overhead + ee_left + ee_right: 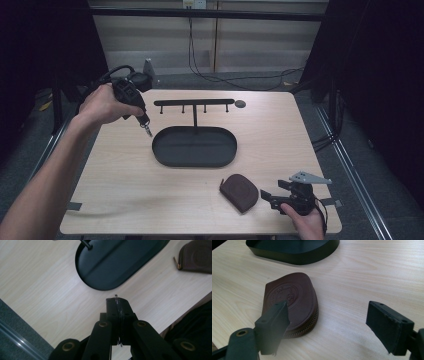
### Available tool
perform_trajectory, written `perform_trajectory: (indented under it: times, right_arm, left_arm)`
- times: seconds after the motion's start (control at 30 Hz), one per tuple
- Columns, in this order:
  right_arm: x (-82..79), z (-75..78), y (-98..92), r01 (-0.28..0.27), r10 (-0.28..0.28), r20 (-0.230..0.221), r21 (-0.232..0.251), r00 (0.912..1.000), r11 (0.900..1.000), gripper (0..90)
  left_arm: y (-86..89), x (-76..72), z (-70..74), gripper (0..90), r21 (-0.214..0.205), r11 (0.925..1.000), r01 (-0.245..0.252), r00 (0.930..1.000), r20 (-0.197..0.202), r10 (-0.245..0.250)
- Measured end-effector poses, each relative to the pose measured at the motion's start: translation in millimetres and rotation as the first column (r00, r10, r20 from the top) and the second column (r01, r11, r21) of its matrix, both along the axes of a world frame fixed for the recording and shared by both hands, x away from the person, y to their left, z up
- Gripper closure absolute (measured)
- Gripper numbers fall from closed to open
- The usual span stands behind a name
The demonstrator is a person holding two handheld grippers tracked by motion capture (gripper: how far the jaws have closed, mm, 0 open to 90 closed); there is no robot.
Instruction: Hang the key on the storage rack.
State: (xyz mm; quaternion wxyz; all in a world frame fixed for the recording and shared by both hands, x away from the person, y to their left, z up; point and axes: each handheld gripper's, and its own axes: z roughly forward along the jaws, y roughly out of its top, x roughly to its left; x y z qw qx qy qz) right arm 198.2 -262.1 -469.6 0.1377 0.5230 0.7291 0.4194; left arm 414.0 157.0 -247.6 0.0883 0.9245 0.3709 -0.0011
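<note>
My left gripper (144, 121) is held up over the table's back left, just left of the black oval tray (159, 150). Its jaws are shut on a thin metal key ring (116, 297), and a small key (148, 131) dangles below the tips. From the tray rises a black stand whose hook bar (194, 102) carries several small pegs. A brown leather zip pouch (240, 192) lies flat near the front edge. My right gripper (270, 196) sits on the table just right of the pouch, open. In the right gripper view one jaw overlaps the pouch (292, 302).
A small dark disc (240, 104) lies on the table by the right end of the hook bar. Black curtains flank both sides, and cables run across the floor behind the table. Bare wood surrounds the tray (117, 262).
</note>
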Motion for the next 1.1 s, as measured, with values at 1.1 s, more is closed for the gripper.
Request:
perform_trajectory:
  times: [1.1]
  right_arm:
    - [-0.7,0.4,0.5,-0.009,0.009,-0.001,0.006,1.0000,0.9999,17.9]
  left_arm:
    - [-19.4,51.7,-2.9,89.1,0.007,0.9961,-0.089,0.9959,-0.019,0.089]
